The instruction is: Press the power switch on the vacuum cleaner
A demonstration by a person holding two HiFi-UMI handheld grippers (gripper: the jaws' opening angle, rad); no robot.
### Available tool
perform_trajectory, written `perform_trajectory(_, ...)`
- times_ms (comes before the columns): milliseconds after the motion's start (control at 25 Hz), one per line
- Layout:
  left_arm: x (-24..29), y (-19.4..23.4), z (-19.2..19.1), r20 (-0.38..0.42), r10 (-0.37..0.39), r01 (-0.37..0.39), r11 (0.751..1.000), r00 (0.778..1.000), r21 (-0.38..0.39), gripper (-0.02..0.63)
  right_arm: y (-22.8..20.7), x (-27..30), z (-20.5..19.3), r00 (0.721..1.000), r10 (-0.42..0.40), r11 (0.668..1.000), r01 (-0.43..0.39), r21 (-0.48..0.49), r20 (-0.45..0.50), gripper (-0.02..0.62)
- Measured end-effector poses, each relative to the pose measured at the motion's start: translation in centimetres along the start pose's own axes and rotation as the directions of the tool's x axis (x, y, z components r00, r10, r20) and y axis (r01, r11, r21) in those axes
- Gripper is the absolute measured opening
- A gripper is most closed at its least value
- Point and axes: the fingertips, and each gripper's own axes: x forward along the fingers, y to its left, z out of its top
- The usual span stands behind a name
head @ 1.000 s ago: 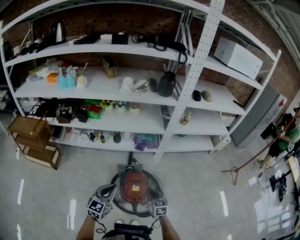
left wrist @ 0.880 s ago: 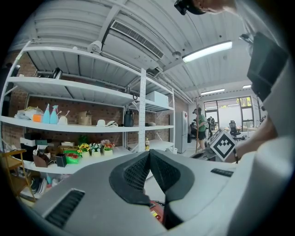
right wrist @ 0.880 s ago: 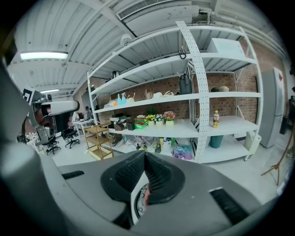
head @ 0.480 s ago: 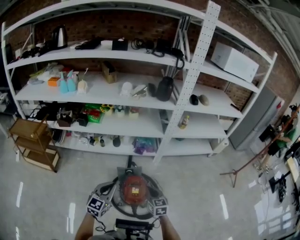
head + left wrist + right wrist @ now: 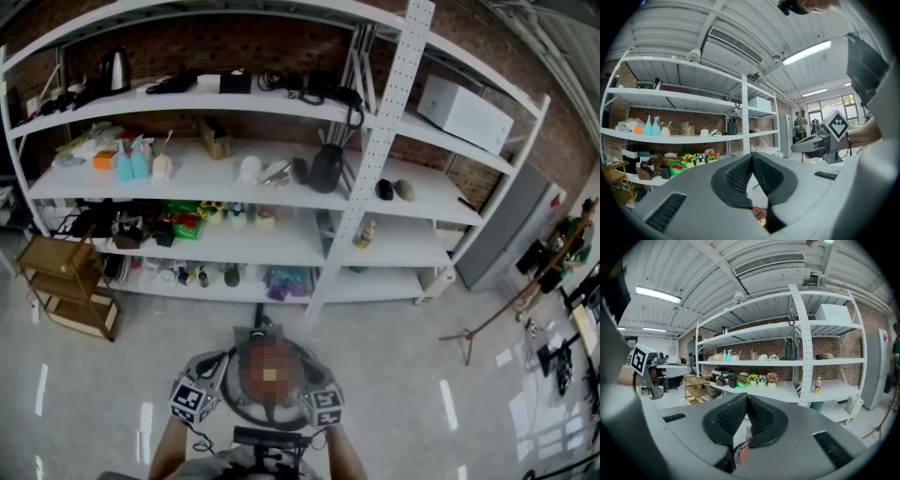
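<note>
Red plastic glimpsed low between the jaws is all that either gripper view shows of the vacuum cleaner (image 5: 272, 401). It stands on the pale floor (image 5: 403, 394) in front of the white shelves (image 5: 281, 178), directly below the person in the head view. A dark ring, probably its hose, runs round it.

The left gripper (image 5: 214, 370) is held just beside the machine's left flank and the right gripper (image 5: 312, 380) just beside its right flank, each with its marker cube nearest the person. In the left gripper view the left gripper (image 5: 751, 161) has its ribbed pads pressed together at the tip with nothing between them. The right gripper view shows the same for the right gripper (image 5: 746, 401): pads meeting, nothing pinched. Both cameras look out level at the shelves, not down at the machine, so the tips do not seem to be aimed at its top.

As for progress, the approach looks done and the press itself not yet made. Neither tip appears to touch the vacuum cleaner. Its top is blurred in the head view, so I cannot pick out the power switch or say whether it is on. What remains, by my reading, is to tip one closed gripper down onto the switch and push.
</note>
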Motion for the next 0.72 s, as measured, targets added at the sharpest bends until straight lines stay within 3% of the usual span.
perform_trajectory(200,-0.2,-0.5,0.1,-0.013,-0.006,0.006,1.000,1.000,0.024,0.008,0.2,-1.6,1.3,0.999,-0.003,1.000,0.002,0.016,0.036,0.003)
perform_trajectory(720,-0.2,-0.8,0.4,0.002,-0.007,0.007,1.000,1.000,0.003,0.008,0.1,-4.1,2.5,0.997,-0.030,1.000,0.030,0.002,0.069,0.003)
